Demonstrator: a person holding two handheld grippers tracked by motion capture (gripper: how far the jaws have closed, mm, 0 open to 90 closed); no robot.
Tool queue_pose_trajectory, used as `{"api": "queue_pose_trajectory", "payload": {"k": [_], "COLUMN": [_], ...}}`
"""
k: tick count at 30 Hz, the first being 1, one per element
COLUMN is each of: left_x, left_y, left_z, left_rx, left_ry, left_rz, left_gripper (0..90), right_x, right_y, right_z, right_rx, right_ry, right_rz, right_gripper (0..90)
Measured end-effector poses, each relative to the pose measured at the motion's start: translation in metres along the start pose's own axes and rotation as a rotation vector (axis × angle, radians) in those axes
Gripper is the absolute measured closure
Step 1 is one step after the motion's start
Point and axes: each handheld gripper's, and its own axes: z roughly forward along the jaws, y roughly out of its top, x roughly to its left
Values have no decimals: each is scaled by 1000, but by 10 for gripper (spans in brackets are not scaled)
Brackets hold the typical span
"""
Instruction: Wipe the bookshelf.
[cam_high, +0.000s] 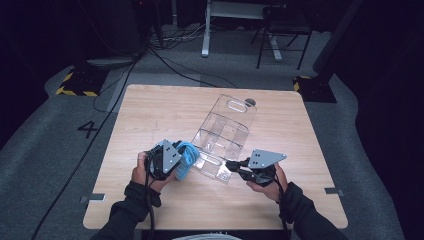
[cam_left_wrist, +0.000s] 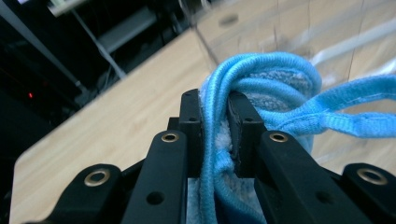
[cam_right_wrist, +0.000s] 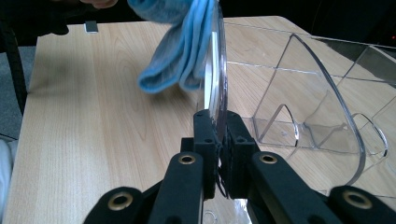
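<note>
Right now your left gripper (cam_high: 176, 159) has its fingers (cam_left_wrist: 192, 122) clamped on a light blue cloth (cam_high: 188, 159), and your right gripper (cam_high: 235, 166) has its fingers (cam_right_wrist: 205, 135) pinched on the near wall of a clear plastic organizer (cam_high: 225, 130).

From the high view you see the whole layout: the organizer lies on the wooden surface (cam_high: 150, 115) running from its handle cutout at the far end toward you, its near end tipped up at your right gripper, and the cloth sits just beside that near end on your left. Both of your hands are low in that picture, your left hand (cam_high: 142, 172) and your right hand (cam_high: 270, 182) wrapped around the gripper bodies.

Your left gripper view adds what the high view blurs: the cloth (cam_left_wrist: 266, 88) is folded, its corded blue edge running between the two pads, with fuzzy lighter fabric inside the fold and a strap-like hem trailing off to the right. The organizer is a soft blur behind it.

Your right gripper view gives the grip itself: the thin transparent wall (cam_right_wrist: 215, 70) stands edge-on between the pads, the cloth (cam_right_wrist: 180, 42) hangs against its far side above the surface, and the dividers of the compartments (cam_right_wrist: 299, 112) show clearly to the right.
</note>
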Motion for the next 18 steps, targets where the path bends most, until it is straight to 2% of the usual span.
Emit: {"api": "queue_pose_trajectory", "payload": {"k": [1, 3, 9, 10, 12, 15, 18], "left_x": [-2, -7, -29, -34, -38, -55, -64], "left_y": [4, 10, 18, 18, 19, 23, 26], "left_z": [-2, -3, -4, -3, -2, 2, 6], "left_rx": [-28, -54, -94, -109, -113, -124, -126], "left_ry": [-9, -26, -62, -86, -101, -130, -139], "left_rz": [-19, -12, 3, -6, -4, 27, 51], "left_gripper": [785, 786, 786, 786, 787, 787, 787], "right_x": [0, 0, 0, 0, 0, -1, -1], "right_y": [0, 0, -1, -1, -1, -1, -1], "right_z": [0, 0, 0, 0, 0, 0, 0], "right_rx": [0, 0, -3, -3, -3, -4, -5], "right_ry": [1, 0, -1, -1, -2, -2, -6], "right_rz": [0, 0, 3, 4, 4, 7, 12], "right_gripper": [862, 862, 862, 862, 863, 863, 863]}}
